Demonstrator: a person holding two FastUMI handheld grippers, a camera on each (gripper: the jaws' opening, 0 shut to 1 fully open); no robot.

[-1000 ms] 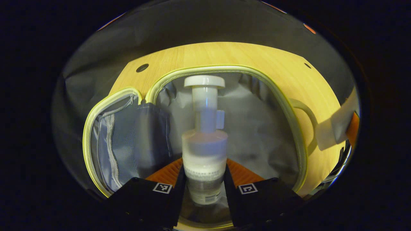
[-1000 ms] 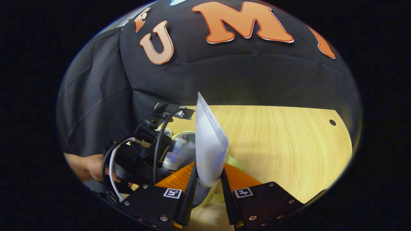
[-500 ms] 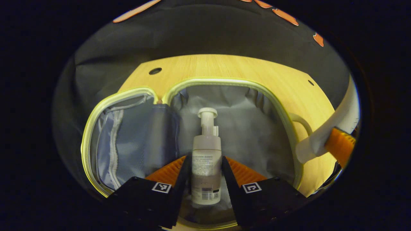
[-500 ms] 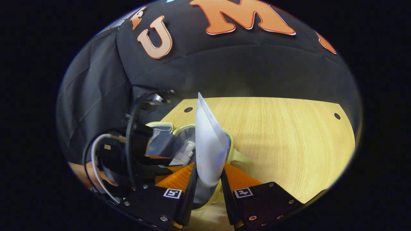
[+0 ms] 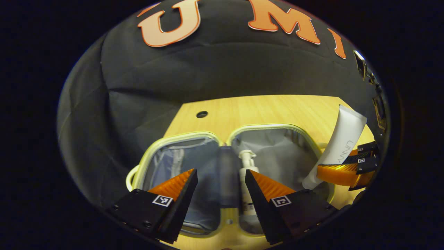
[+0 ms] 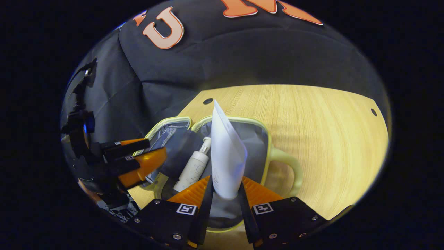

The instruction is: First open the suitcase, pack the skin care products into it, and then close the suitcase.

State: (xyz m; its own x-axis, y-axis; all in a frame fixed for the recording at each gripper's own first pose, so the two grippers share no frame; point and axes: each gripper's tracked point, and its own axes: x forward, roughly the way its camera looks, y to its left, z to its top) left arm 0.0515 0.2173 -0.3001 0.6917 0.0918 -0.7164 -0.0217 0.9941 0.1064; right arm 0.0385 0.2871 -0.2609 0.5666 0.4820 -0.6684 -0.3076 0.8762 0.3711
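Packing step; left gripper (image 5: 220, 182) spread, empty, bottle (image 6: 193, 169) lying in suitcase (image 6: 266, 152) ahead; right gripper (image 6: 223, 189) pinching tube (image 6: 226, 152) above it; next, lower and release.

Both views look down from above onto the open suitcase (image 5: 277, 129) (image 6: 265, 135).
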